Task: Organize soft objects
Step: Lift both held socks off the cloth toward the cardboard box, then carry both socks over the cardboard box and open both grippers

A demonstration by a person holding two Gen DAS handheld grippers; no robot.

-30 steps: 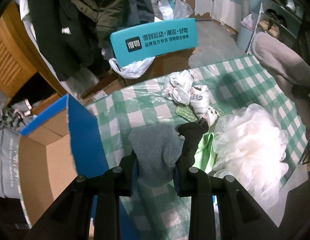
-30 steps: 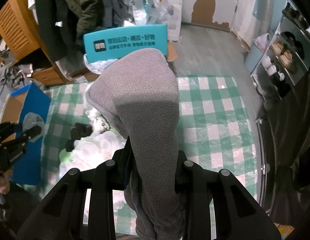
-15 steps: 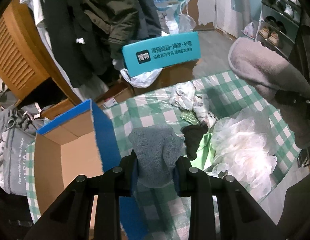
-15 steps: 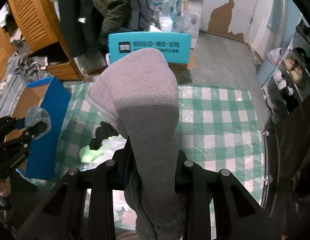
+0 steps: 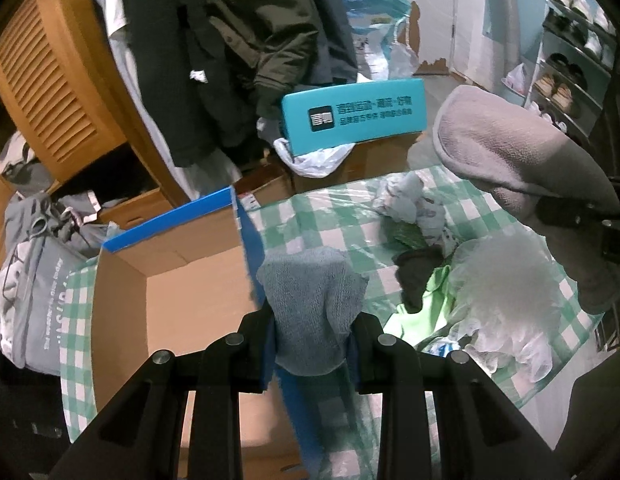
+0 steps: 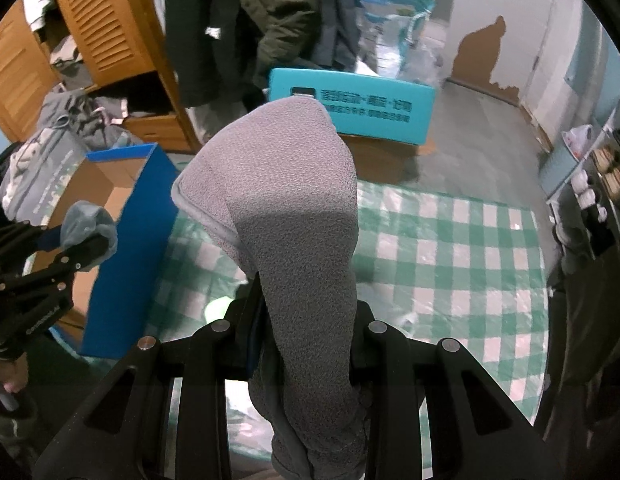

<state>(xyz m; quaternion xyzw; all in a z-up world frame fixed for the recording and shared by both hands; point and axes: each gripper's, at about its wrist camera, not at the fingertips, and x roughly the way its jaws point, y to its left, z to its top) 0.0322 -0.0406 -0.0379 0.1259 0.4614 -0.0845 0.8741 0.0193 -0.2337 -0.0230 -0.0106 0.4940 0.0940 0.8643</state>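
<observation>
My left gripper (image 5: pixel 312 328) is shut on a grey-blue knitted cloth (image 5: pixel 314 300) and holds it above the blue wall of an open cardboard box (image 5: pixel 169 280). My right gripper (image 6: pixel 307 336) is shut on a grey fleece slipper (image 6: pixel 285 208), held up over the green checked table (image 6: pixel 450 248). The slipper also shows in the left wrist view (image 5: pixel 522 160), and the left gripper with its cloth in the right wrist view (image 6: pixel 85 228). A white mesh bath pouf (image 5: pixel 506 296), a black sock (image 5: pixel 414 272), a light green cloth (image 5: pixel 422 312) and a white patterned cloth (image 5: pixel 414 204) lie on the table.
A teal box with white lettering (image 5: pixel 354 116) stands behind the table on cardboard cartons. Dark coats (image 5: pixel 245 40) hang at the back beside a wooden louvred cabinet (image 5: pixel 49 80). A grey bag (image 5: pixel 33 288) lies left of the box. A shoe rack (image 5: pixel 570 64) stands at right.
My left gripper has moved left and back with the cloth, from over the table to over the box's blue wall. My right gripper has swung left with the slipper.
</observation>
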